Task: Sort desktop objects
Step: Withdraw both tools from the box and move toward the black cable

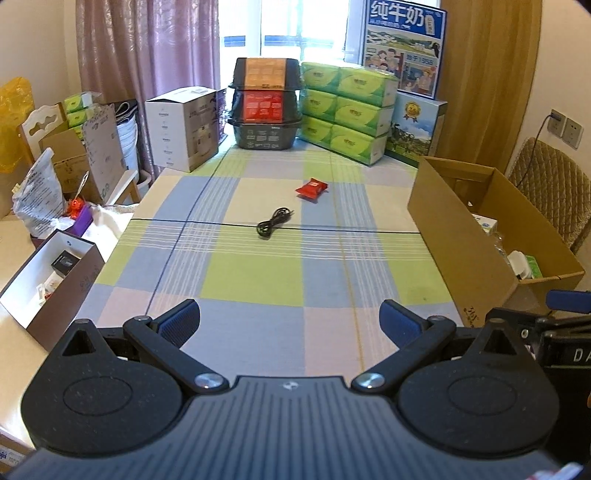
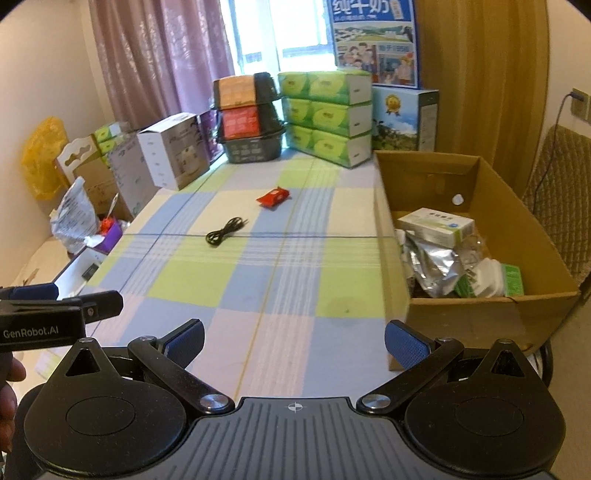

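Coiled black cable point(image 1: 273, 223), mid-bench beside a red snack packet point(image 1: 312, 188): both light, I judge, cable limp, packet crinkly and slippery—pinch each across its middle; my left hand-held gripper point(image 1: 291, 319) and right hand-held gripper point(image 2: 295, 338) gape wide, empty, cardboard box point(image 2: 517, 236) right.

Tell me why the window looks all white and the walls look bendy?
Left wrist view: daylight overexposes the window, and the fisheye lens bows the curtain at the edges. Right wrist view: same glare, slightly softer focus, cardboard box edges curved.
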### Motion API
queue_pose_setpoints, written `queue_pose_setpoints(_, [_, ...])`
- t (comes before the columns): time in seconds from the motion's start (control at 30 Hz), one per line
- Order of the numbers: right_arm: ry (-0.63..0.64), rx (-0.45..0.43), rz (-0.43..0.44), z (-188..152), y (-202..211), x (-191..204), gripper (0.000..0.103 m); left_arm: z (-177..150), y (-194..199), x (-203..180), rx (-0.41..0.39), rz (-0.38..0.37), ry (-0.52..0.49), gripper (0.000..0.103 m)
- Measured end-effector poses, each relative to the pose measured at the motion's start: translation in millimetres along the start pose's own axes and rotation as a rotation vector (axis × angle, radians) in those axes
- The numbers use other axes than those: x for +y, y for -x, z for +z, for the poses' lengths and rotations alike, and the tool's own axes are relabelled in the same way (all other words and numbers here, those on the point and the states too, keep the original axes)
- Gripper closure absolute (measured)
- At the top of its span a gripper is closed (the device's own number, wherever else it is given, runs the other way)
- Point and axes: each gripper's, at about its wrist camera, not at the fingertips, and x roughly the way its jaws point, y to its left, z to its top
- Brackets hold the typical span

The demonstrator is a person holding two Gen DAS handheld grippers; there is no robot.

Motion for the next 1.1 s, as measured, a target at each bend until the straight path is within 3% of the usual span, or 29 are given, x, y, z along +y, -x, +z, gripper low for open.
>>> queue_pose_setpoints(0.37, [0.033, 0.019, 0.016, 4.7, -19.9, 13.7, 0.002, 8.0, -12.7, 23.0, -0.008, 0.001, 0.027, 0.001])
queue_pose_setpoints(0.6, [0.063, -0.012, 0.034, 13.7, -37.4, 16.3, 0.002, 24.2, -36.0, 44.8, -0.015, 0.003, 0.031, 0.001])
queue_pose_setpoints(1.1, [0.005, -0.025, 0.016, 44.3, -137.2, 12.2, 0.002, 51.2, -145.5, 69.6, 0.009, -0.012, 0.002, 0.001])
